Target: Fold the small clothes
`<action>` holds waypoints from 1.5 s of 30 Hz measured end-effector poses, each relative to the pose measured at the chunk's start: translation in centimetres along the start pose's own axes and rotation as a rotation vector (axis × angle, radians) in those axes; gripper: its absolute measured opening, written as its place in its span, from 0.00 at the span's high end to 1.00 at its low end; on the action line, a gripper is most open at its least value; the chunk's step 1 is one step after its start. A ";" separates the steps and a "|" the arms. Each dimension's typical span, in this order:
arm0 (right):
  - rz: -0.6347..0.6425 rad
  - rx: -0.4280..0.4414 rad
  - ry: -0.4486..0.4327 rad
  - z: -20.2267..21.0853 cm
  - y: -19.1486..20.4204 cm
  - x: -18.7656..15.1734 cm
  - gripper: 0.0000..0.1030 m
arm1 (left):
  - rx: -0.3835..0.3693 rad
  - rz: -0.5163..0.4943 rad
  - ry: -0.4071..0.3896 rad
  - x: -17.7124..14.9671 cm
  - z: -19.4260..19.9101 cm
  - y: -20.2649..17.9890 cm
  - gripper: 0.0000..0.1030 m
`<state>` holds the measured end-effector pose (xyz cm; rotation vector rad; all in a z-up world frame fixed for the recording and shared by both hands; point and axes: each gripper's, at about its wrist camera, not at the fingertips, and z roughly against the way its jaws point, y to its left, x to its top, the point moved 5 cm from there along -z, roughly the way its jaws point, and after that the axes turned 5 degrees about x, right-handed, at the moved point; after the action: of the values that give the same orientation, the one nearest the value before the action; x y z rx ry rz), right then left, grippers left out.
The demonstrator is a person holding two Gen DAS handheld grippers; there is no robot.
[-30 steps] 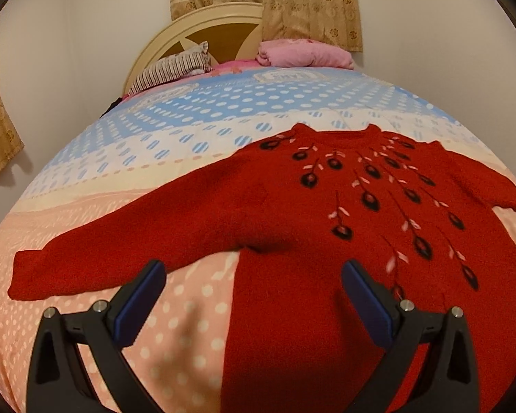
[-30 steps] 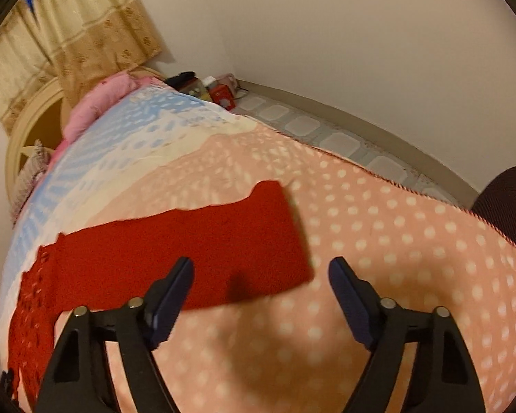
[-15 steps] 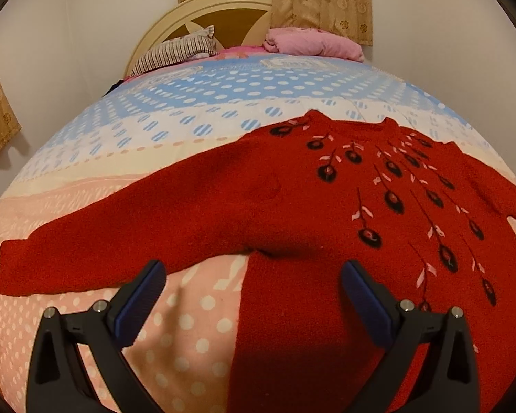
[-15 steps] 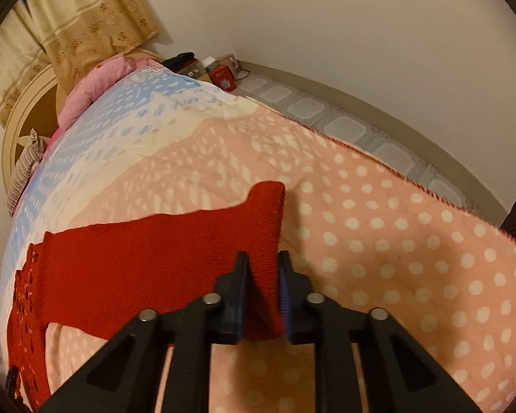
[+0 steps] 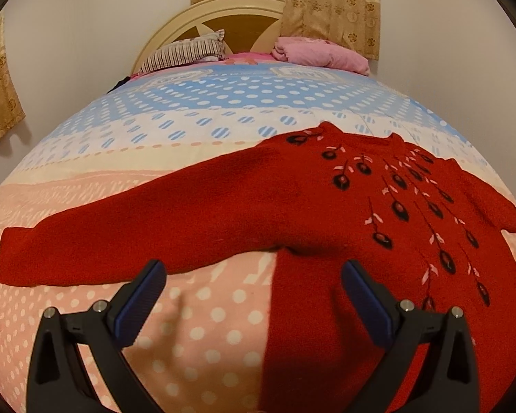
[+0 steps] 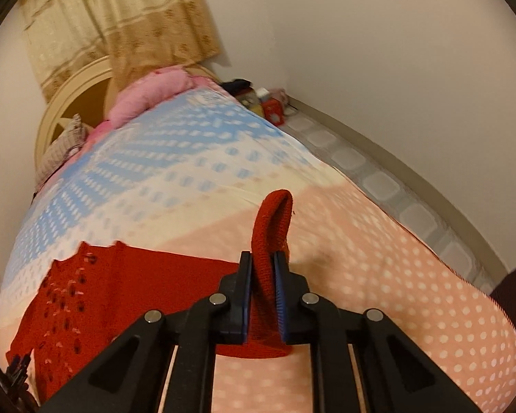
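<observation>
Right tongs (image 6: 262, 268) closing, pads already pinching the cuff end of the red sweater's (image 5: 326, 213) sleeve (image 6: 270, 227); the ribbed knit cuff sticks up past the tips in a rounded loop. Sweater body lies flat to the left of them: fuzzy red knit, dark oval motifs with pale flecks. Left tongs (image 5: 251, 285) spread wide, nothing between them, hovering over the armpit where the other long sleeve (image 5: 120, 241) meets the body. All on a bed (image 5: 206, 323) with a soft polka-dot cover.
</observation>
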<state>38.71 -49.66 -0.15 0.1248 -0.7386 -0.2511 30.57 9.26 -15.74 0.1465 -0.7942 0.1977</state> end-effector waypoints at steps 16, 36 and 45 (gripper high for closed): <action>0.236 0.148 -0.063 3.0 18.8 3.6 0.89 | -0.091 0.070 0.012 -0.7 -0.7 1.7 0.00; 0.425 0.113 0.179 -8.0 27.2 -6.2 0.27 | -0.129 0.170 0.011 -1.3 -1.1 3.9 0.00; 0.386 0.027 0.345 -15.1 23.1 -12.3 0.64 | -0.109 0.158 0.021 -1.4 -1.3 3.9 0.00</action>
<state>44.42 -23.79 -14.60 0.0472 -0.4102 0.1471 29.59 13.10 -17.46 -0.0209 -0.7944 0.3040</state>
